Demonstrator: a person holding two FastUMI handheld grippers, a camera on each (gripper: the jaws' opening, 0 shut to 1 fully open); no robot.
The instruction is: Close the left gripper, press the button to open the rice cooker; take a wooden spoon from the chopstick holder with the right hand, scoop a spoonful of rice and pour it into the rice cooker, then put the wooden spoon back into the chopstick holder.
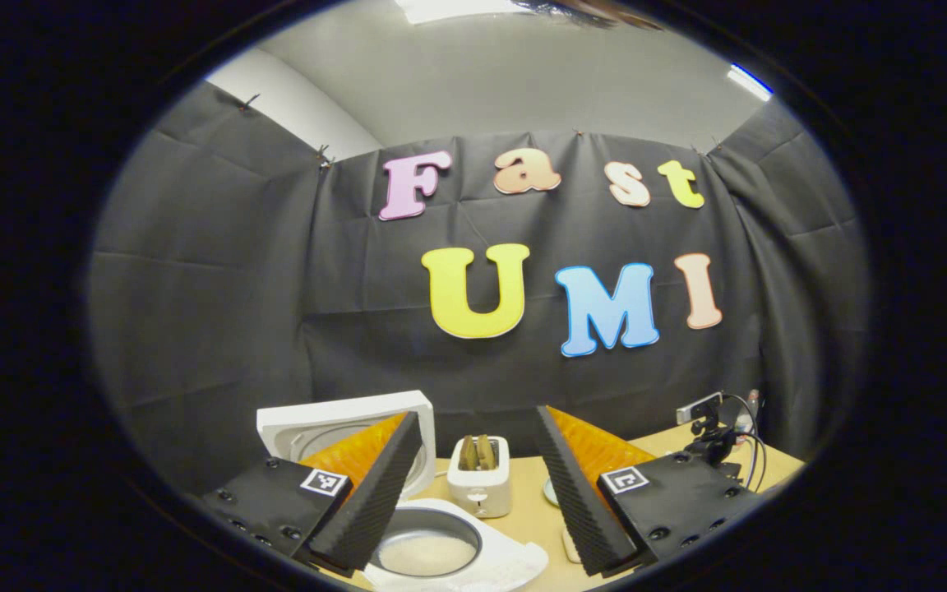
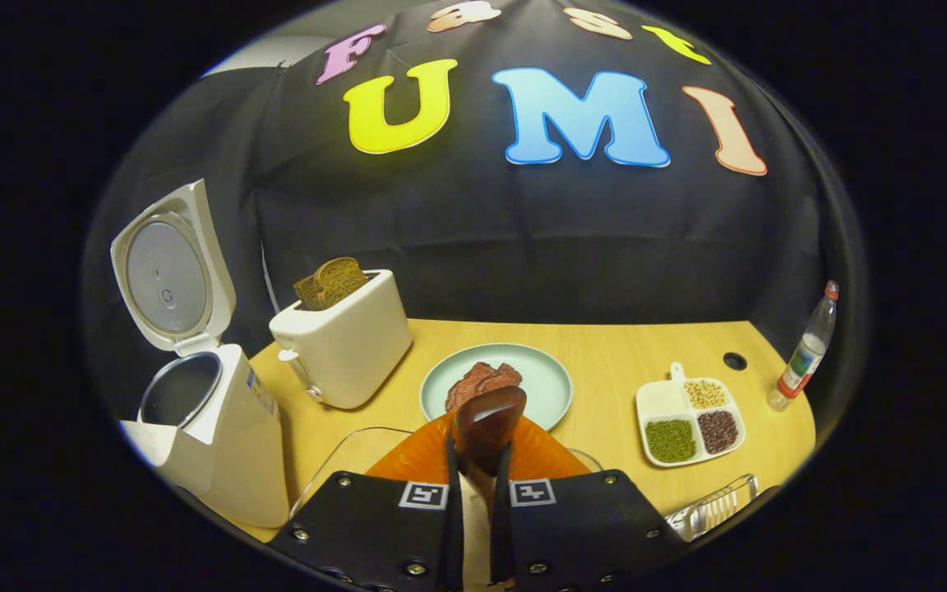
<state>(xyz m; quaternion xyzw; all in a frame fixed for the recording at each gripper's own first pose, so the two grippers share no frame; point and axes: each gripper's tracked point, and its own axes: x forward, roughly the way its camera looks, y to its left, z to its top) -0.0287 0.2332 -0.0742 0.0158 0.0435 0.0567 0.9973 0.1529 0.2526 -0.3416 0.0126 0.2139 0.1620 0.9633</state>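
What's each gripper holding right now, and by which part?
Right gripper clamps the wooden spoon by its handle, bowl pointing forward. Left gripper is open, holding nothing.

Left gripper (image 1: 478, 493) is hovering with its fingers (image 1: 375, 501) spread wide apart, nothing between them, tips angling forward and slightly downward. Right gripper (image 2: 478, 460) is holding its fingers (image 2: 450, 493) drawn close together, both pressing on the wooden spoon (image 2: 486, 427) (bowl end is sticking up and forward past the tips).
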